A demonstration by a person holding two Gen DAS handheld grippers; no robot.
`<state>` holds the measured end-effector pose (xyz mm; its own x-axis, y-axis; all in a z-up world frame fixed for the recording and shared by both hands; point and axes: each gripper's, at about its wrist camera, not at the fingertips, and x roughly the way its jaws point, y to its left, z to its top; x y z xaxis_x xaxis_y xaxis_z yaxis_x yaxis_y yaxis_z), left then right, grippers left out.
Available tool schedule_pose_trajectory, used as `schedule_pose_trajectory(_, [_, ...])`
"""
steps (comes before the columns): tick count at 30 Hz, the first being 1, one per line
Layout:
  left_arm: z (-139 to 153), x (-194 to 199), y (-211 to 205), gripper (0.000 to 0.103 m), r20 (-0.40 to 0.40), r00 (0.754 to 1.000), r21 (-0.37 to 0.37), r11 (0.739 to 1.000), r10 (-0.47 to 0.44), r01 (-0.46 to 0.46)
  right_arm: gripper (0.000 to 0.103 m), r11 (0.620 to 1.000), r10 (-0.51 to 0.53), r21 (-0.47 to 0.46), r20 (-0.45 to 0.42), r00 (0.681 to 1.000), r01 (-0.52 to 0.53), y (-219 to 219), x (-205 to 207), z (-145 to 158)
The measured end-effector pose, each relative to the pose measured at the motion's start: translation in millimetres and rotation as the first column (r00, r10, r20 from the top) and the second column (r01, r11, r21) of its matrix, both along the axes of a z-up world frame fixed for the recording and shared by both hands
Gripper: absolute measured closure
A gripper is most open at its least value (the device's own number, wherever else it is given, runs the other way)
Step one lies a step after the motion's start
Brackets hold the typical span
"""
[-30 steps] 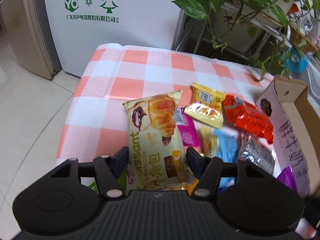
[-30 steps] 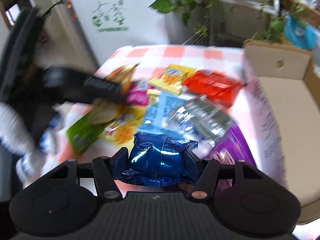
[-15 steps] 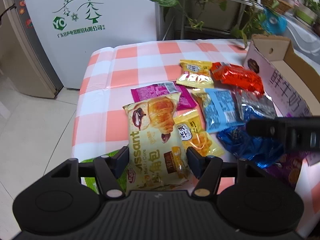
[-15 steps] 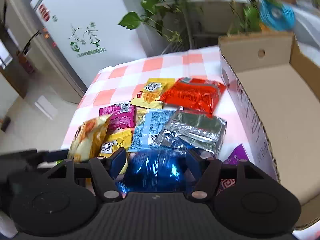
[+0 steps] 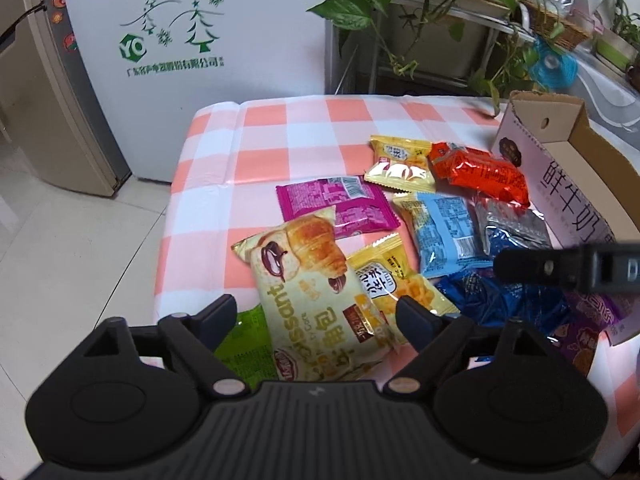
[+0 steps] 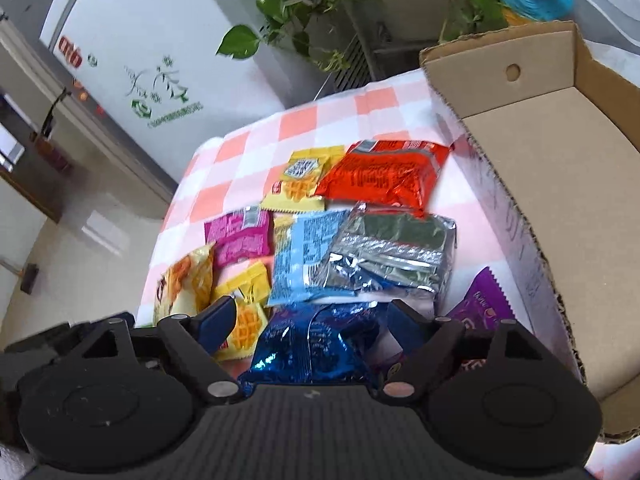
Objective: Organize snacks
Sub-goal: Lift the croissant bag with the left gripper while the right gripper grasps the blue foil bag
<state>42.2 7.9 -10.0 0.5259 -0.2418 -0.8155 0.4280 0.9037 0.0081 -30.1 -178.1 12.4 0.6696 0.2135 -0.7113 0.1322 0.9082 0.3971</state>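
- The left tongs (image 5: 316, 312) stand apart, their fingers on either side of the croissant packet (image 5: 316, 292) without pressing it; the packet lies on the checked counter (image 5: 280, 136), at the far left of the snack heap as reckoned from the cardboard box (image 6: 560, 168).
- The right tongs (image 6: 308, 320) also stand apart, with the shiny blue packet (image 6: 308, 348) lying loose between their fingers, near the box's long side.
- Just beside the box lie the red packet (image 6: 384, 176), the silver packet (image 6: 392, 256) and a purple packet (image 6: 480, 304).
- Farther from the box lie the light blue packet (image 6: 304, 256), the magenta packet (image 6: 240, 236) and two yellow packets (image 6: 300, 184), the second one (image 5: 392, 280) touching the croissant packet.
- A green packet (image 5: 244, 336) lies partly under the croissant packet.
- The box stands open at the counter's edge.
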Motion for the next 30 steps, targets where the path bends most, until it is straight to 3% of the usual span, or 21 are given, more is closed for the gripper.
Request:
schedule_pose_trajectory(5, [-3.0,5.9,1.8,0.015,-0.023,0.999,-0.025,0.999,0.042,-0.042,0.016,0.998,0.013,-0.057,-0.023,1.000,-0.015,8.1,8.3,-7.3])
schedule_pose_trajectory(12, [-14.9,9.8,-9.3,0.011,0.000,0.999,0.056,0.998,0.039,-0.039,0.023,0.989,0.042,-0.136,-0.087,0.995,-0.053,19.9,15.9,-17.6])
schedule_pose_trajectory(18, [-21.9,6.8,-17.4,0.011,0.039,0.999,0.119,0.993,0.006,-0.011,0.028,0.985,0.052,-0.159,-0.081,0.995,-0.064,22.3,15.2,-16.6])
schedule_pose_trajectory(25, [-18.7,0.5,-19.0,0.036,0.048,0.998,0.095,0.995,-0.034,0.030,0.030,0.987,0.053,-0.151,-0.059,0.997,-0.061,22.6,13.0,-11.9])
schedule_pose_trajectory(30, [-14.3,-2.1,-17.2,0.040,0.057,0.998,0.088,0.996,-0.028,0.022,0.030,0.990,0.053,-0.132,-0.035,0.998,-0.058,19.7,10.4,-5.3])
